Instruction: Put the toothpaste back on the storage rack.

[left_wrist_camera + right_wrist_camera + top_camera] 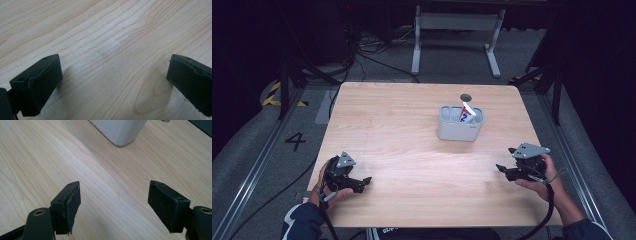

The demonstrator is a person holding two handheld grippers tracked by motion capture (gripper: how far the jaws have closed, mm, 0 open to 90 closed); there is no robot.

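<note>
At the lower left of the high view my left gripper (366,182) rests low over the worktop (402,150), its jaws spread wide with nothing between them; in the left gripper view they stand at the two lower corners with bare wood grain between. Moving right, the grey holder (460,128) stands upright a little right of centre in the upper half of the worktop, and a white tube with red and blue print (466,113) leans in it, its long axis tilted up and to the left, the top end poking above the rim. A small dark disc (465,97) lies on the wood just behind the holder. At the lower right, my right gripper (502,170) points inward, its jaws also released and empty. In the right gripper view a corner of the grey holder (120,131) sits at the top centre, ahead of the gap and slightly left. I judge my right hand the nearer one: the tube lies up and left of those jaws, well apart from my left.
</note>
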